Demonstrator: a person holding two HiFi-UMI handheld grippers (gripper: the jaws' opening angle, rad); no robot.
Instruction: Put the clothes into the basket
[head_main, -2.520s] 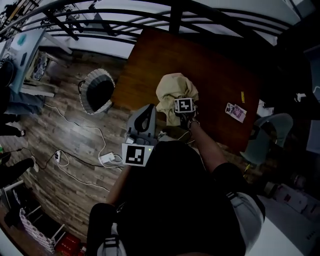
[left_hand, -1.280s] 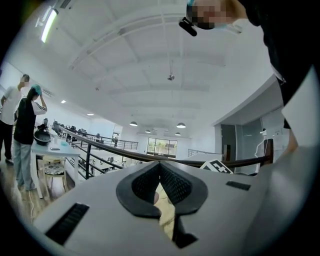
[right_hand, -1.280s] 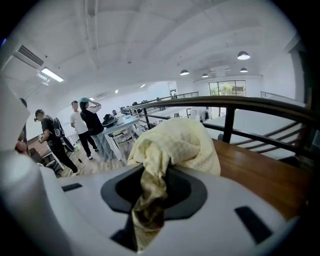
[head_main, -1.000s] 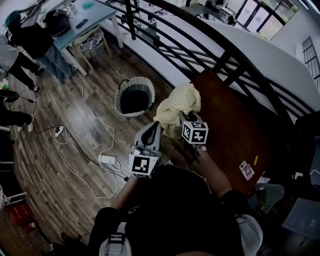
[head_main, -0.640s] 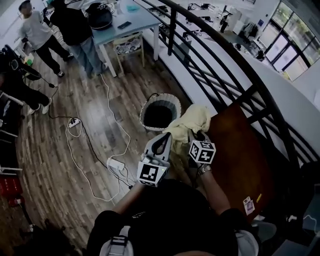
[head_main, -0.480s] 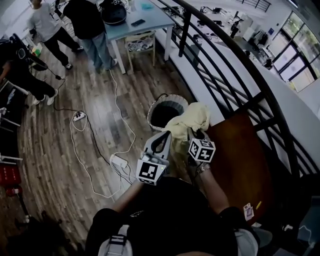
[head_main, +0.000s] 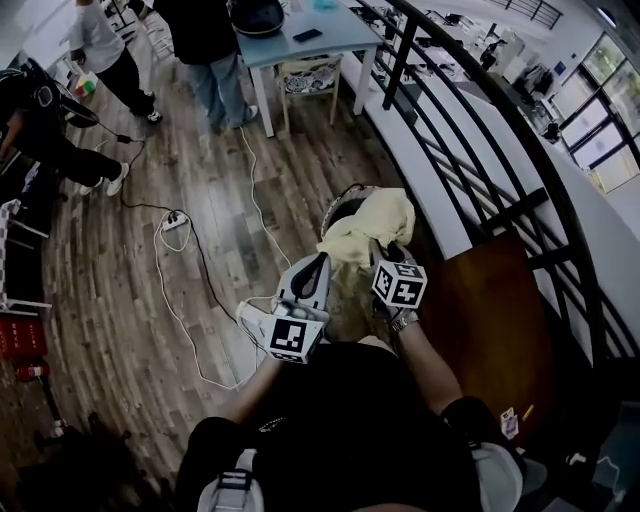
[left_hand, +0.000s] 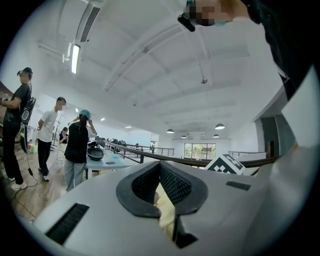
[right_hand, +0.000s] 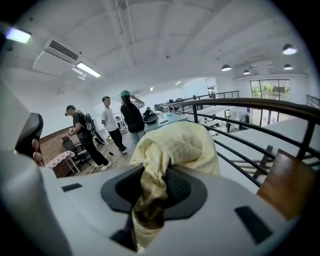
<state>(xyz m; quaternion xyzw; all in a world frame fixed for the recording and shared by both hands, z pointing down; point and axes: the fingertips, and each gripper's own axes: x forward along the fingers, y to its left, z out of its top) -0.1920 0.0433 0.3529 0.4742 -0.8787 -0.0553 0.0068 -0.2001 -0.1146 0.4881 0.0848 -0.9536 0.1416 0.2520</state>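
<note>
The right gripper (head_main: 381, 254) is clenched on the yellow cloth (head_main: 372, 222). Its 2 jaws pinch a twisted fold, and the rest billows above and ahead of them. The cloth hangs in the air, off the left edge of the brown table (head_main: 490, 300). In the head view it covers most of the basket (head_main: 338, 203), which stands on the wooden floor (head_main: 150, 300) by the foot of the black railing (head_main: 470, 130).

The left gripper (head_main: 318, 264) sits just beside the cloth's hanging edge. Its jaws are nearly together, and pale yellow shows in the slit between them. Whether the pads pinch fabric cannot be told. A white power strip (head_main: 175, 220) lies on the floor, well apart from the basket.
</note>
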